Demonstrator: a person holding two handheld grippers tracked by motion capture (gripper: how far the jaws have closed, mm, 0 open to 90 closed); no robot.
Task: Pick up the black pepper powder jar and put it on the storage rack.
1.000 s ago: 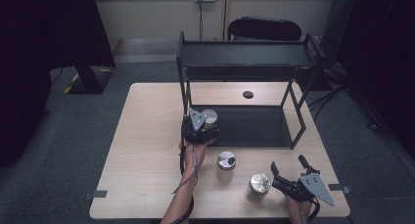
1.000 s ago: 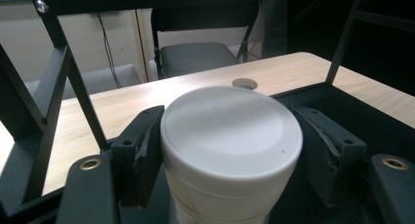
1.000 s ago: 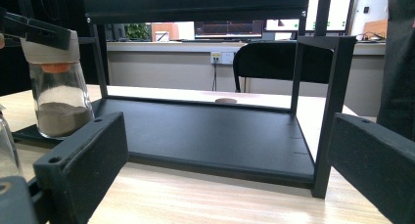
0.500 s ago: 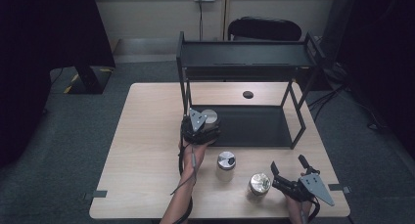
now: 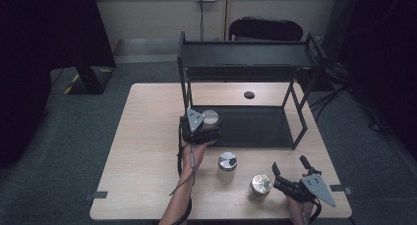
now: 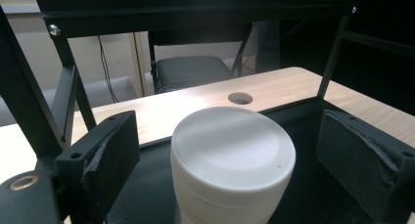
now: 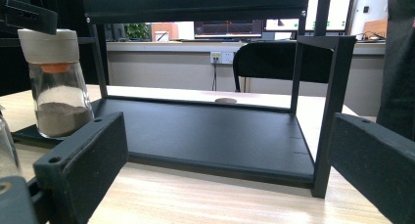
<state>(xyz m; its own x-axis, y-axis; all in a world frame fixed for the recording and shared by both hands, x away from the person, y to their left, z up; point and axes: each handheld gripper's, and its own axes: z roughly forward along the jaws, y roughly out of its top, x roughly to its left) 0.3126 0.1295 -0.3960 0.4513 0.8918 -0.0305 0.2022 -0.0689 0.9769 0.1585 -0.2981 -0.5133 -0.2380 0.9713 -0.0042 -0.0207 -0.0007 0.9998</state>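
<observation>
From the high view, your left gripper [image 5: 210,121] sits at the front left corner of the black metal two-tier shelf rack [image 5: 248,63], around the white-lidded glass spice jar [image 5: 211,118] that stands on the rack's lower tray; its jaws have just been opening, with the jar between them. Your right gripper [image 5: 290,169] rests at the near right of the light wooden table [image 5: 147,136], jaws spread, just beside a metal-lidded glass jar [image 5: 260,186], and a second glass jar with a grey-and-white lid [image 5: 227,165] stands on the table between your two hands. In the left gripper view, the jar's round white lid [image 6: 233,153] stands upright between the two black pads [image 6: 110,155], which stand clear of it on both sides, so your grip is released. In the right gripper view, your right gripper [image 7: 235,170] is spread wide with nothing between its jaws, facing the rack's lower tray [image 7: 205,141]; the spice jar [image 7: 57,84], holding brown powder, stands on that tray's left end.
</observation>
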